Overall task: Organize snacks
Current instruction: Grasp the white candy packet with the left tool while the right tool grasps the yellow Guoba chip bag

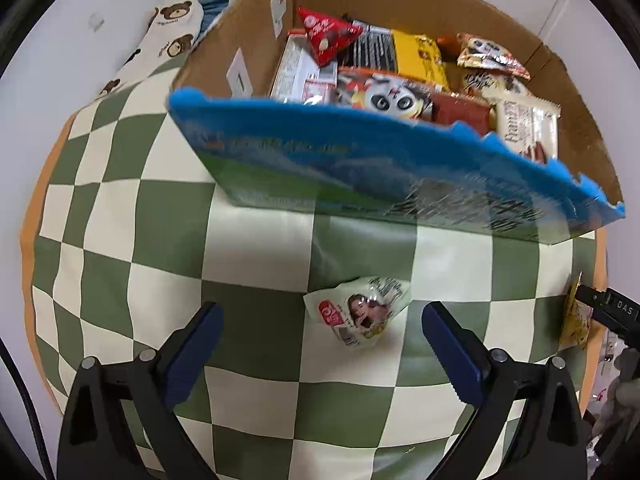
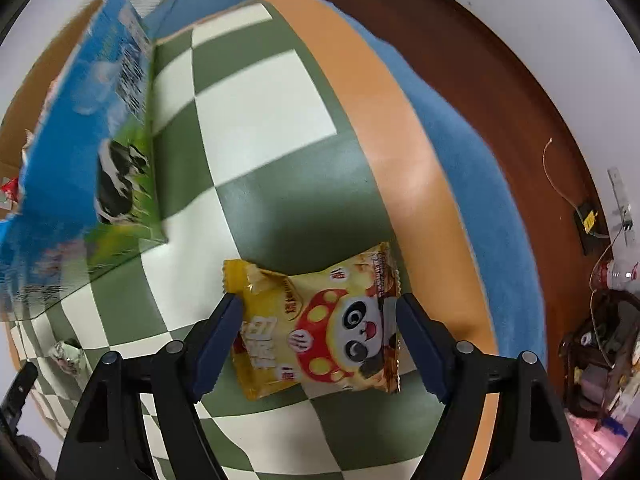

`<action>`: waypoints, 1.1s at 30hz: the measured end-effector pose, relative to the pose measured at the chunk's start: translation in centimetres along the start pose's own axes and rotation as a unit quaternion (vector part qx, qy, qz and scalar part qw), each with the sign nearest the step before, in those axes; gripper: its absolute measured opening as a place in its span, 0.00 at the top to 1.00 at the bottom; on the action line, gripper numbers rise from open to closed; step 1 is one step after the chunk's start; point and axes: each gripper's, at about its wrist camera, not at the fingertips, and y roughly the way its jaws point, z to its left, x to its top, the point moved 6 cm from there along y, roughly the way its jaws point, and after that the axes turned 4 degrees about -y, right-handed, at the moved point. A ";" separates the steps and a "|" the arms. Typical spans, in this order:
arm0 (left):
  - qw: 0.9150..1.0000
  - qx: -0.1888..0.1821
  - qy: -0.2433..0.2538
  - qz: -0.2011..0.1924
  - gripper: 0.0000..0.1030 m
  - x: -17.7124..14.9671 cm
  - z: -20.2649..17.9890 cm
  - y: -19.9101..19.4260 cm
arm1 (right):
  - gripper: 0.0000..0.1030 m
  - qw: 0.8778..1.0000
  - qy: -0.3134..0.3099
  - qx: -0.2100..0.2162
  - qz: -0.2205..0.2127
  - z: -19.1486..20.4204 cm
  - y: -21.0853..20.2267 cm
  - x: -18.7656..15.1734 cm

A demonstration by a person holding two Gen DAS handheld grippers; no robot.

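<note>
A small white snack pack (image 1: 360, 312) lies on the green-and-white checked cloth (image 1: 248, 256). My left gripper (image 1: 320, 312) hangs open over it, with the pack between the fingers and clear of both pads. A yellow panda snack pack (image 2: 320, 328) lies flat near the cloth's orange border. My right gripper (image 2: 316, 304) straddles it, with a pad at each side edge and no squeeze showing. A cardboard box (image 1: 360, 160) with a blue printed front holds several snack packs. It stands just beyond the white pack. The same box (image 2: 80, 140) sits at the left of the right wrist view.
A bear-print cushion (image 1: 168, 28) lies left of the box. The orange border (image 2: 380, 100) ends the table just right of the yellow pack. Below it are a blue rug (image 2: 480, 160), brown floor (image 2: 500, 60) and clutter (image 2: 608, 320).
</note>
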 end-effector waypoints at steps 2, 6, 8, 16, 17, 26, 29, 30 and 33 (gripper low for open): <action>1.000 -0.003 0.000 0.003 0.02 -0.2 0.0 0.0 | 0.21 0.999 0.010 0.040 0.022 1.2 0.1 -1.6; 1.000 -0.005 0.003 0.009 0.02 -0.9 0.3 0.1 | 0.18 0.989 -0.005 0.129 0.067 4.6 -0.7 -5.0; 1.000 -0.004 0.005 0.012 0.02 -1.0 0.7 0.0 | 0.09 0.989 -0.111 0.093 0.037 6.8 -2.3 -5.7; 0.999 0.012 0.018 0.029 0.02 -2.5 2.2 1.9 | 0.07 0.804 -0.565 -0.187 0.022 13.2 0.2 -9.3; 0.999 0.014 0.021 0.029 0.02 -2.7 2.1 2.2 | 0.07 0.761 -0.607 -0.225 0.024 13.4 1.2 -9.7; 0.999 0.016 0.031 0.041 0.02 -3.9 1.3 3.9 | 0.19 0.803 -0.562 -0.176 0.089 13.4 5.0 -7.1; 0.999 0.015 0.035 0.034 0.02 -3.9 0.7 3.9 | 0.19 0.921 -0.367 -0.071 0.111 11.2 4.4 -3.6; 0.999 0.013 0.038 0.033 0.02 -3.8 0.5 4.0 | 0.19 0.945 -0.305 -0.034 0.116 10.3 4.2 -2.9; 0.998 0.010 0.051 0.032 0.02 -3.3 -0.3 4.3 | 0.18 0.969 -0.214 0.034 0.116 8.8 3.4 -1.7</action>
